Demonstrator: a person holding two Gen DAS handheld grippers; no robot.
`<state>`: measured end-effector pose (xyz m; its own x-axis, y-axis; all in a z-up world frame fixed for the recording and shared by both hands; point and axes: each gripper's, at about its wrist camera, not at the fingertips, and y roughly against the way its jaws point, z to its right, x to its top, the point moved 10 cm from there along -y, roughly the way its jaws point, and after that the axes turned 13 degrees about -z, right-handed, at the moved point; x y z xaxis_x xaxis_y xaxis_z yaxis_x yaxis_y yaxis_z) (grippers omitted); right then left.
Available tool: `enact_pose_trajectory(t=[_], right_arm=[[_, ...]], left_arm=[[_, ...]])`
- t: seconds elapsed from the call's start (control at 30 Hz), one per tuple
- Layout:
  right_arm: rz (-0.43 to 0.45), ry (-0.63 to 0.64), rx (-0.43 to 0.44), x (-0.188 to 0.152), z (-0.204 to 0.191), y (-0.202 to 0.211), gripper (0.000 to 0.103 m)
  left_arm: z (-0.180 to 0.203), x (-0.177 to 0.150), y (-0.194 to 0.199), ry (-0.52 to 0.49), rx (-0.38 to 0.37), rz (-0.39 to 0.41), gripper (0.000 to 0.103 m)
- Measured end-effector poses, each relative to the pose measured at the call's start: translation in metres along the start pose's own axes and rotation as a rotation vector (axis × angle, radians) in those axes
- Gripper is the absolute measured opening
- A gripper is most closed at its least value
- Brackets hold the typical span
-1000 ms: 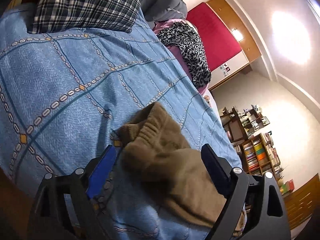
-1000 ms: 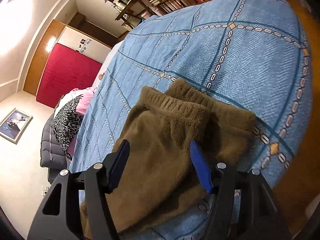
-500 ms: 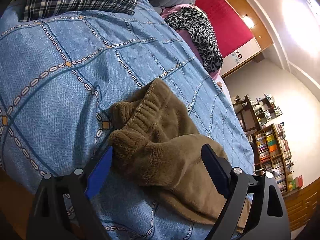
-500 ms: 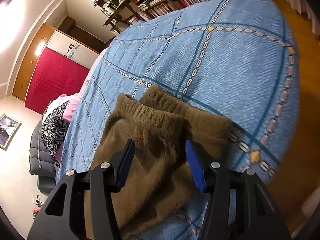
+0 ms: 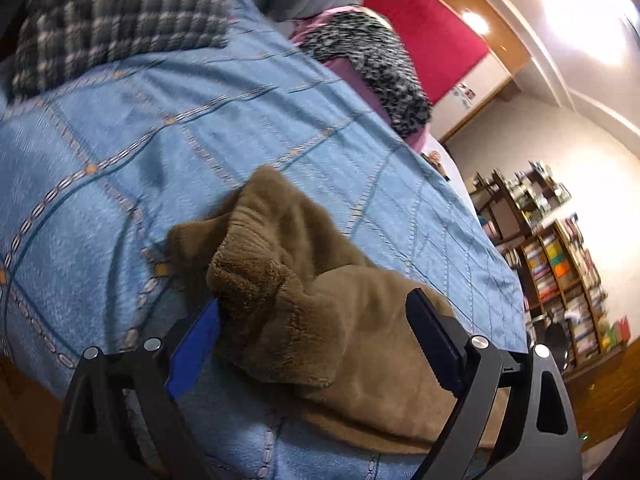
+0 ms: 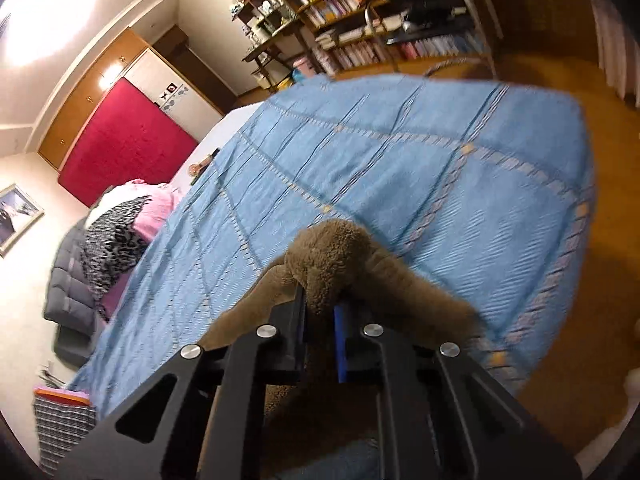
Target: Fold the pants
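Brown fleece pants (image 5: 280, 232) lie bunched on a blue patterned bedspread (image 5: 120, 140) near its edge. My left gripper (image 5: 314, 299) straddles the bunched waistband, its jaws wide and still opening; the fabric sits between the pads, against the blue left one and apart from the right one. In the right wrist view, my right gripper (image 6: 320, 300) is shut on a fold of the pants (image 6: 332, 252) and holds it up off the bedspread (image 6: 440, 184). The rest of the pants drapes down on both sides of the jaws.
A plaid pillow (image 5: 112, 12) lies at the bed's far end, with a leopard-print cloth (image 5: 372, 56) beside it. Bookshelves (image 6: 340, 12) line the wall past the bed. Wooden floor (image 6: 600, 240) borders the bed's corner. A grey padded jacket (image 6: 68, 280) lies at the left.
My right gripper has closed on a fold of the pants and risen with it. The pants have bunched up higher between the left gripper's jaws, which shifted across the bed.
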<state>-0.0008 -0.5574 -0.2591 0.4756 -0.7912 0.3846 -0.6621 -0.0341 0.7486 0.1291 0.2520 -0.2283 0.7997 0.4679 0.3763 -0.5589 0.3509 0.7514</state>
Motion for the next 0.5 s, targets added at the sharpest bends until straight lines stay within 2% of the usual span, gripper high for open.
enact_pose_trajectory(t=[0.07, 0.13, 0.17, 0.27, 0.33, 0.37, 0.43, 0.5], right_arm=[[-0.007, -0.01, -0.019, -0.008, 0.018, 0.006, 0.011], [-0.063, 0.009, -0.039, -0.02, 0.033, -0.004, 0.011], [-0.094, 0.018, -0.061, -0.026, 0.042, -0.016, 0.011], [-0.115, 0.014, -0.103, -0.035, 0.059, -0.038, 0.019], [-0.113, -0.024, -0.067, -0.036, 0.067, -0.039, 0.02], [-0.11, -0.032, -0.063, -0.036, 0.069, -0.037, 0.022], [-0.069, -0.022, -0.103, -0.029, 0.072, -0.026, 0.043], [-0.015, -0.027, -0.137, -0.021, 0.074, -0.013, 0.047]], left_arm=[[0.012, -0.004, -0.004, -0.044, 0.006, -0.006, 0.09], [0.02, -0.007, -0.011, -0.093, 0.027, -0.016, 0.09], [0.025, -0.011, -0.018, -0.128, 0.051, -0.025, 0.09], [0.024, -0.018, -0.041, -0.176, 0.123, -0.06, 0.09], [0.014, -0.022, -0.054, -0.179, 0.175, -0.092, 0.09], [0.006, -0.025, -0.06, -0.184, 0.224, -0.114, 0.09], [-0.012, -0.03, -0.064, -0.184, 0.295, -0.144, 0.09], [-0.028, -0.028, -0.059, -0.149, 0.302, -0.134, 0.09]])
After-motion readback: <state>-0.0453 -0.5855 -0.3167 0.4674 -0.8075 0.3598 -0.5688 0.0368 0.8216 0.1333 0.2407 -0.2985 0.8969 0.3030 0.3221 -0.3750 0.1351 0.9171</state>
